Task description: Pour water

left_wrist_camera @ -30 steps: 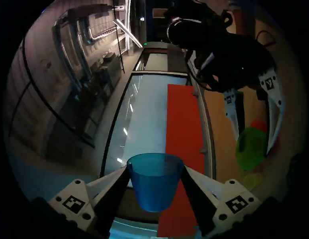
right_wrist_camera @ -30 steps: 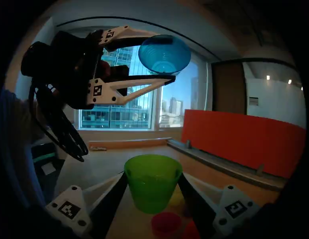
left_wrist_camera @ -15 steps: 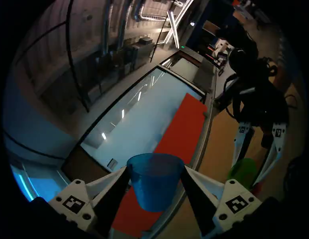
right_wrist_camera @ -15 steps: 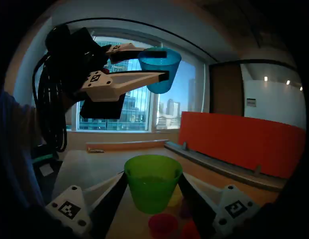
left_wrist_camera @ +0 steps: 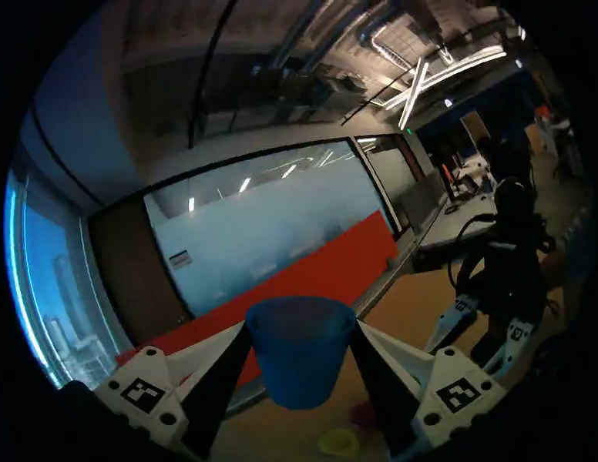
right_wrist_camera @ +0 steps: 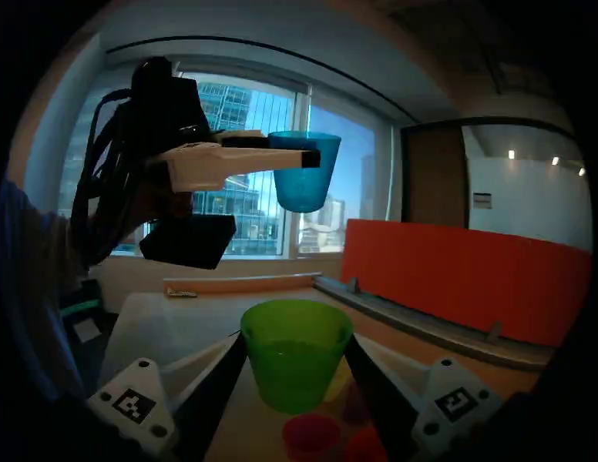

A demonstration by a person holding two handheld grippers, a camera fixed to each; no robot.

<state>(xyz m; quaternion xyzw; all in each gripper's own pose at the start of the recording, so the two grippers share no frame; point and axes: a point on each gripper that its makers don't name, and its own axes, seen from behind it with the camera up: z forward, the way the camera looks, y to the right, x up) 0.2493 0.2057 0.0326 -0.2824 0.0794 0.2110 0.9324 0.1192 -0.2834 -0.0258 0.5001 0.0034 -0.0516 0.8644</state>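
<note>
Blue cup (left_wrist_camera: 300,363) back upright | left gripper (left_wrist_camera: 300,329) pinching it | right gripper (right_wrist_camera: 297,340) pinching green cup (right_wrist_camera: 296,366)

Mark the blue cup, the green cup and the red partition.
blue cup (left_wrist_camera: 300,354), left gripper view, side wall.
green cup (right_wrist_camera: 296,369), right gripper view, side wall.
red partition (right_wrist_camera: 468,277), right gripper view, front face.

Blue cup (left_wrist_camera: 300,350) contents: cannot tell; the inside is dark.
Blue cup sides: covered by the left gripper (left_wrist_camera: 299,333) fingers.
Red cup (right_wrist_camera: 310,435): just below the right gripper (right_wrist_camera: 297,339), its base cut off by the edge.
Small cups beyond the green cup (right_wrist_camera: 297,350): mostly hidden, colours blurred.
Right gripper ahead of the left one: dim, fingertips hidden.
</note>
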